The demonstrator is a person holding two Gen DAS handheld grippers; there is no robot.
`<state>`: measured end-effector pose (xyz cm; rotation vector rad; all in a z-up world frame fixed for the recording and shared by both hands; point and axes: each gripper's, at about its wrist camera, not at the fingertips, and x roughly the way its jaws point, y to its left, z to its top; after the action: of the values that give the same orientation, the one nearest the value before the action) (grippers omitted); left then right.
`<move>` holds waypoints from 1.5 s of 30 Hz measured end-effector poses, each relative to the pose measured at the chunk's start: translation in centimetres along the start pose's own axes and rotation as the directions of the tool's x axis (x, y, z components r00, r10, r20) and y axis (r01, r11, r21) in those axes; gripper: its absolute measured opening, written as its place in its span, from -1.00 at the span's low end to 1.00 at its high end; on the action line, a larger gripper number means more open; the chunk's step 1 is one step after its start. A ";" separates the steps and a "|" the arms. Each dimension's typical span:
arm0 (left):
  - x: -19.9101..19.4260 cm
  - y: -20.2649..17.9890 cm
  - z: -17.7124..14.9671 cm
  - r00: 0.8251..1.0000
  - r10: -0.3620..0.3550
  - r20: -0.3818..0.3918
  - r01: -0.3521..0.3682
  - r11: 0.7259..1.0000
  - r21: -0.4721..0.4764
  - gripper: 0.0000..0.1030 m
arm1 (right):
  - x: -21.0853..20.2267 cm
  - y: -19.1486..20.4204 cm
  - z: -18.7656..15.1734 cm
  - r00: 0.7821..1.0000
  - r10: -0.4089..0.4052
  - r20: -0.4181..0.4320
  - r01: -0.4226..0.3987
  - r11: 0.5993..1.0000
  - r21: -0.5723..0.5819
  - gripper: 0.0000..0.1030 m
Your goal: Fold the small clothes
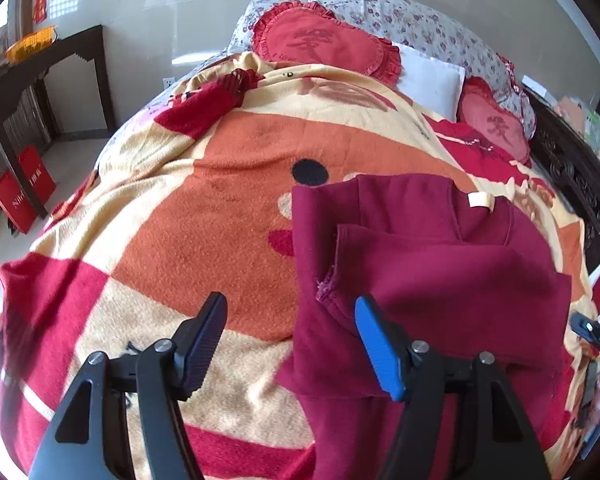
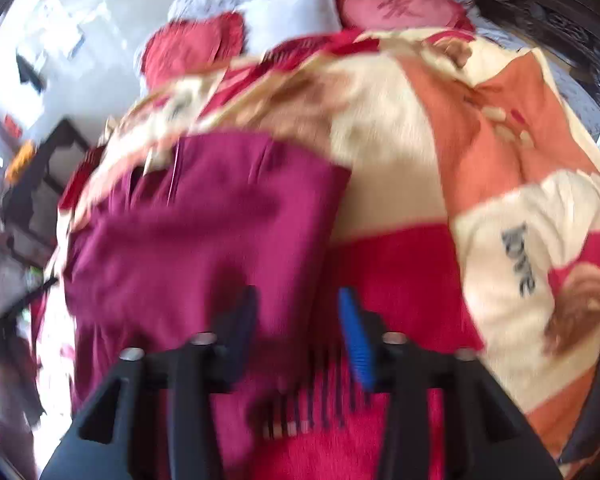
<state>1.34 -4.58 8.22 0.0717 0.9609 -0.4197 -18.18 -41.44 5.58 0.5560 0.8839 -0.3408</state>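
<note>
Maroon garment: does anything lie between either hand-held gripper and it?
Nothing visible does. The maroon garment lies partly folded on the blanket, directly ahead of the open left hand-held gripper and the open right hand-held gripper, with no other object between.

A bed under an orange, cream and red fleece blanket [image 1: 204, 216] fills the room, red heart cushions [image 1: 324, 42] against floral pillows [image 1: 412, 24]. A dark wooden table [image 1: 40, 68] stands by pale glossy walls, daylight at left
</note>
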 end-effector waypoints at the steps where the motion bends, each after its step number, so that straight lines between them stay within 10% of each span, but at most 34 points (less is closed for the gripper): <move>1: 0.2 0.0 -0.1 1.000 0.000 -0.010 0.000 1.000 -0.003 0.37 | 0.8 -0.2 0.6 1.000 0.009 -0.002 -0.009 1.000 0.017 -0.17; 3: 0.4 -0.2 -0.4 1.000 0.000 -0.028 0.000 1.000 0.001 0.36 | 3.2 -0.5 1.7 0.997 0.036 -0.062 -0.032 0.998 0.062 -0.25; 6: -0.2 0.1 -0.7 1.000 -0.001 -0.025 0.002 1.000 0.014 0.36 | 4.3 -0.3 2.2 0.995 0.063 -0.075 -0.059 0.996 0.059 -1.00; 13: -1.6 1.4 -2.3 1.000 0.001 -0.030 0.000 1.000 0.017 0.44 | 3.2 -0.7 2.8 0.994 -0.106 0.023 0.107 0.994 -0.018 -1.00; 17: -2.2 1.6 -3.7 0.999 -0.001 -0.053 0.001 1.000 0.016 0.44 | 1.9 -1.3 2.3 0.998 -0.047 0.030 0.046 0.998 0.030 -0.96; 20: -3.1 1.5 -4.6 0.998 -0.008 -0.063 0.010 0.999 0.031 0.44 | 0.1 -1.3 1.5 1.000 0.015 0.017 -0.016 0.998 0.060 -0.53; 33: -7.2 -0.3 -9.7 0.994 -0.007 -0.107 0.022 0.990 0.141 0.60 | -0.3 -0.3 -5.8 0.993 0.045 -0.106 -0.041 0.998 0.038 -0.36; 38: -8.4 -0.2 -11.3 0.993 -0.019 -0.115 0.034 0.990 0.136 0.60 | 1.5 0.8 -5.6 0.993 0.096 -0.064 -0.091 0.993 0.071 -0.44; 41: -8.9 0.2 -11.8 0.993 -0.010 -0.120 0.025 0.992 0.124 0.60 | 2.2 1.3 -5.7 0.998 0.002 -0.059 -0.001 1.000 0.018 -1.00; 45: -9.8 1.1 -12.6 0.993 -0.012 -0.113 0.024 0.994 0.107 0.60 | -1.1 1.1 -5.4 0.999 -0.040 0.018 0.041 0.998 -0.050 -1.00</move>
<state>-13.01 2.55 8.70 0.1864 1.0499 -0.4884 -21.71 -37.36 4.12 0.4888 0.8855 -0.3588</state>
